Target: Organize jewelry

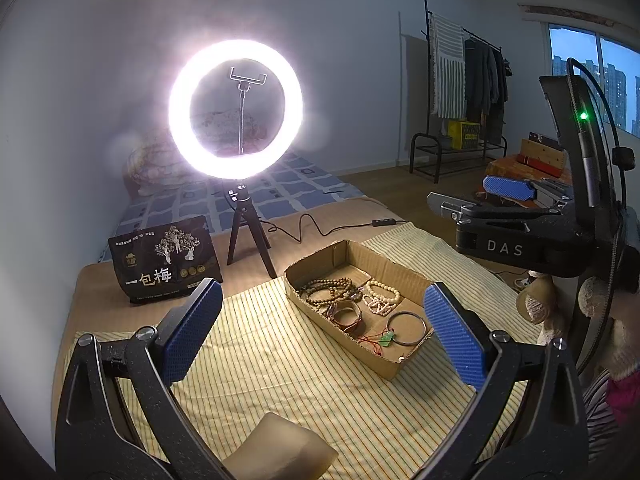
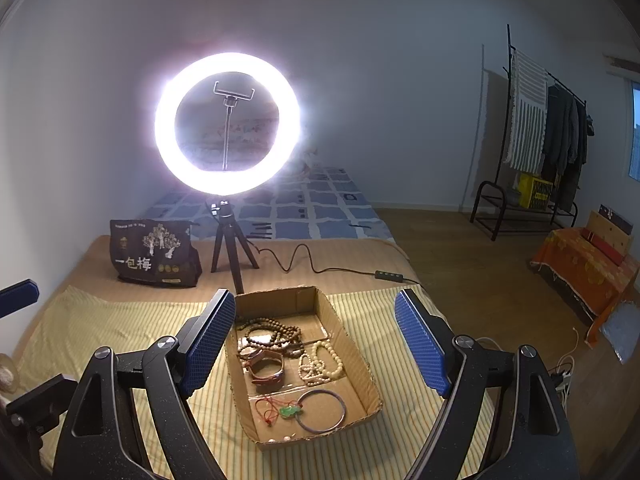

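Observation:
A shallow cardboard box [image 1: 344, 254] [image 2: 360, 364] sits on a striped yellow cloth [image 1: 280, 360] [image 2: 100, 320]. It holds dark wooden bead strings [image 1: 330, 290] [image 2: 272, 334], white bead bracelets [image 1: 382, 296] [image 2: 322, 364], brown bangles [image 1: 348, 316] [image 2: 266, 366], a thin metal bangle [image 1: 406, 328] [image 2: 322, 412] and a green pendant on red cord [image 1: 386, 338] [image 2: 290, 411]. My left gripper [image 1: 322, 332] is open and empty, above the cloth before the box. My right gripper [image 2: 316, 348] is open and empty, above the box; it also shows in the left wrist view [image 1: 472, 194].
A lit ring light on a black tripod [image 1: 236, 110] [image 2: 226, 122] stands behind the box, its cable [image 1: 320, 228] [image 2: 320, 266] trailing right. A dark snack bag [image 1: 166, 264] [image 2: 154, 254] stands at the left. A clothes rack [image 1: 464, 92] [image 2: 536, 140] is far right.

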Demonstrator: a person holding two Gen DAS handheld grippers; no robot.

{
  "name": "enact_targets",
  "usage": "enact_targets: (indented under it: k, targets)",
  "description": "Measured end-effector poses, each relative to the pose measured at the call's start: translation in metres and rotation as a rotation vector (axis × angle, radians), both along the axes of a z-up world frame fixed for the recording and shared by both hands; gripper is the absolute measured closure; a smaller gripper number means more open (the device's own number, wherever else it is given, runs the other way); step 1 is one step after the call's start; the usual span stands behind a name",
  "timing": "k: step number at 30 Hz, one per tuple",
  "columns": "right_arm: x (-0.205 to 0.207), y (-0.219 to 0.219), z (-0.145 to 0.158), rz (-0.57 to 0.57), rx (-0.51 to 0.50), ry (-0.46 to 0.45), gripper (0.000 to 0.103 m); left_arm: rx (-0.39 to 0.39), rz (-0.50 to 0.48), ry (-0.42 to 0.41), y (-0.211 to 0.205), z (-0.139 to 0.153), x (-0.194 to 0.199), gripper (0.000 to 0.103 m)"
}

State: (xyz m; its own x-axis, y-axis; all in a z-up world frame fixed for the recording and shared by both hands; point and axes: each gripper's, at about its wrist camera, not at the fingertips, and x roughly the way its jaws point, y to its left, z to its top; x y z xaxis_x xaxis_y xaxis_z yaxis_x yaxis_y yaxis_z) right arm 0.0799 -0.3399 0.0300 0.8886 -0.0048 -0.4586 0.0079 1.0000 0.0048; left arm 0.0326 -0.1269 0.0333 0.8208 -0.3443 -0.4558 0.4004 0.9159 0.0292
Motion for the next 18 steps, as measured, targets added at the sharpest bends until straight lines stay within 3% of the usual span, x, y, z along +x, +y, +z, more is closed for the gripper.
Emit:
enact_targets:
  k: [18]
  targets:
    - [-0.0002,-0.0001,-0.0002,0.002,-0.004,0.001,0.021,0.003,0.001,0.003,-0.0015,0.0011,-0.0019,0.001]
